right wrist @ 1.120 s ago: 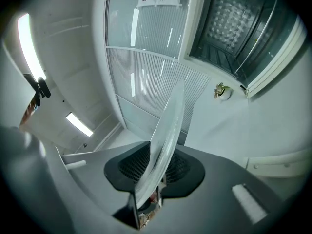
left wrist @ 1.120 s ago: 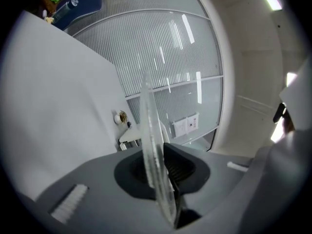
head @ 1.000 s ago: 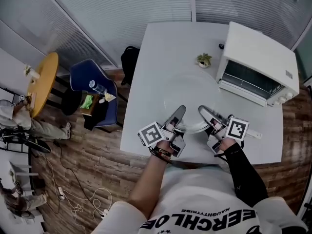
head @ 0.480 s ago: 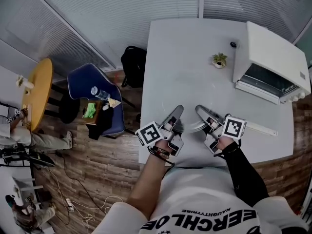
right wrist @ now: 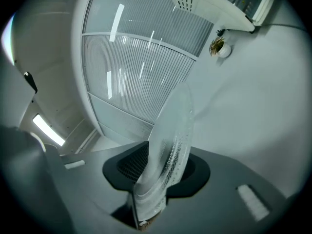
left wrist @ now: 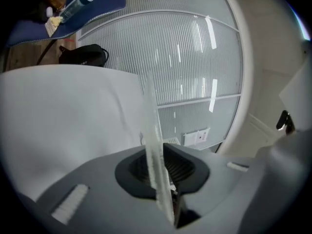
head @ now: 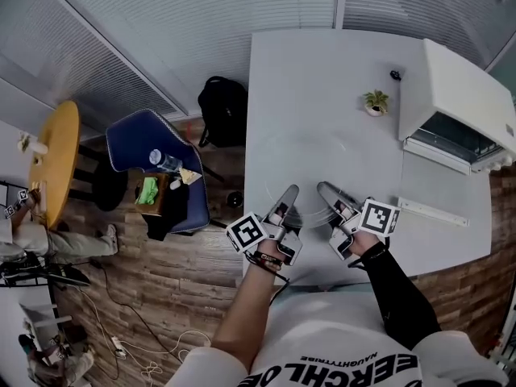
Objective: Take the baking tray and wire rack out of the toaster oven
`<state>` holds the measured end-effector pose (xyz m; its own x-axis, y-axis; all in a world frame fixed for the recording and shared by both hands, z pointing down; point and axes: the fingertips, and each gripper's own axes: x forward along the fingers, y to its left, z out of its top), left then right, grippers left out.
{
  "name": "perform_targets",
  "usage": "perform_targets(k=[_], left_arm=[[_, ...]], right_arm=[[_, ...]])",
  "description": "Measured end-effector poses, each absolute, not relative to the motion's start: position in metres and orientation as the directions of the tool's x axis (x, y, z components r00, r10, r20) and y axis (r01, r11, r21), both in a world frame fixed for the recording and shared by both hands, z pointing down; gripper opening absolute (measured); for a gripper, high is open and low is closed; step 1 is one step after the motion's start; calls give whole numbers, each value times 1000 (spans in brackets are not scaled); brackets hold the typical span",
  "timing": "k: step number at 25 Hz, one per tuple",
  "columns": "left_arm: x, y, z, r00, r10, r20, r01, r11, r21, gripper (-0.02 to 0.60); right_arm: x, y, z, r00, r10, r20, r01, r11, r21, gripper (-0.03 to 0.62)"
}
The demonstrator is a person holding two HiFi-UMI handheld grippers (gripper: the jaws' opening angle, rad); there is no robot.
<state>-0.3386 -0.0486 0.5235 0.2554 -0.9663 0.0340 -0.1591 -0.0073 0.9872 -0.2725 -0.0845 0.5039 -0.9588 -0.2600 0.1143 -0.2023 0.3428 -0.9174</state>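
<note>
A clear round glass plate [head: 306, 166] hangs low over the white table [head: 322, 71] near its front edge, gripped on both sides. My left gripper [head: 289, 193] is shut on its near left rim [left wrist: 156, 160]. My right gripper [head: 326, 190] has the near right rim [right wrist: 168, 145] between its pads; its jaws have just been opening a little, and the pads still touch the glass. The white toaster oven [head: 468, 87] stands at the far right with its door [head: 431, 180] folded down. I cannot make out a baking tray or wire rack inside it.
A small potted plant [head: 375, 101] stands left of the oven. Left of the table on the wooden floor are a blue chair [head: 153, 151] with clutter, a black backpack [head: 222, 107] and a yellow round table [head: 52, 160]. Blinds line the far wall.
Both grippers have carried the plate leftwards, away from the oven, and lower toward the table. The oven now lies farther right in the head view.
</note>
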Motion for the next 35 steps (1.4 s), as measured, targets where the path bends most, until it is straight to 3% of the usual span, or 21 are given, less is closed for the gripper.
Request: perform_targets(k=[6, 14, 24, 35], left_arm=[[-341, -45, 538, 188, -982, 17, -61, 5, 998, 84], [-360, -55, 564, 84, -994, 64, 0, 64, 998, 83], [-379, -80, 586, 30, -995, 99, 54, 101, 993, 83], [-387, -89, 610, 36, -988, 151, 135, 155, 979, 84]], right_arm=[[-275, -85, 521, -954, -269, 130, -204, 268, -942, 97], [-297, -71, 535, -981, -154, 116, -155, 274, -949, 95], [-318, -67, 559, -982, -89, 166, -181, 211, -961, 94], [-323, -75, 581, -969, -118, 217, -229, 96, -969, 52]])
